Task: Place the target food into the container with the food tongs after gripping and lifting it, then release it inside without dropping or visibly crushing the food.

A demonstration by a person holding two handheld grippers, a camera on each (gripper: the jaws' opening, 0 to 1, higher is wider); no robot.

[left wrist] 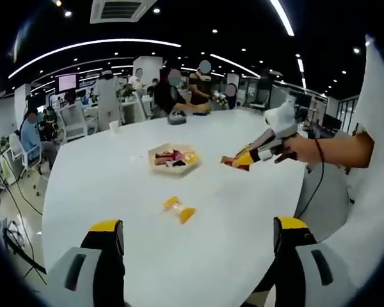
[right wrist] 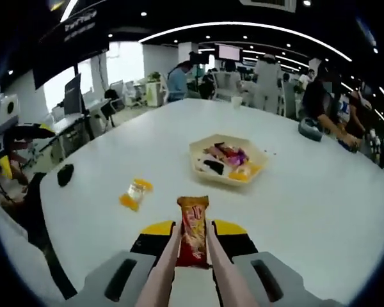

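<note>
The right gripper [right wrist: 193,238] has its jaws closed on pink tongs [right wrist: 173,268], whose tips pinch a red-and-orange snack packet [right wrist: 193,231] held above the white worktop [right wrist: 307,211], short of the tray [right wrist: 227,160] of snacks. The left gripper [left wrist: 198,240] hangs with jaws wide apart, holding nothing; a yellow-wrapped candy [left wrist: 179,209] lies ahead of it.

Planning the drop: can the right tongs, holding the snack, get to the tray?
Probably yes: bare white table lies between the right tongs, holding the red-orange snack packet, and the open beige tray.

Grey claw [left wrist: 195,240] bodies with yellow-and-black tips; the person wears a white short sleeve [left wrist: 379,96].
</note>
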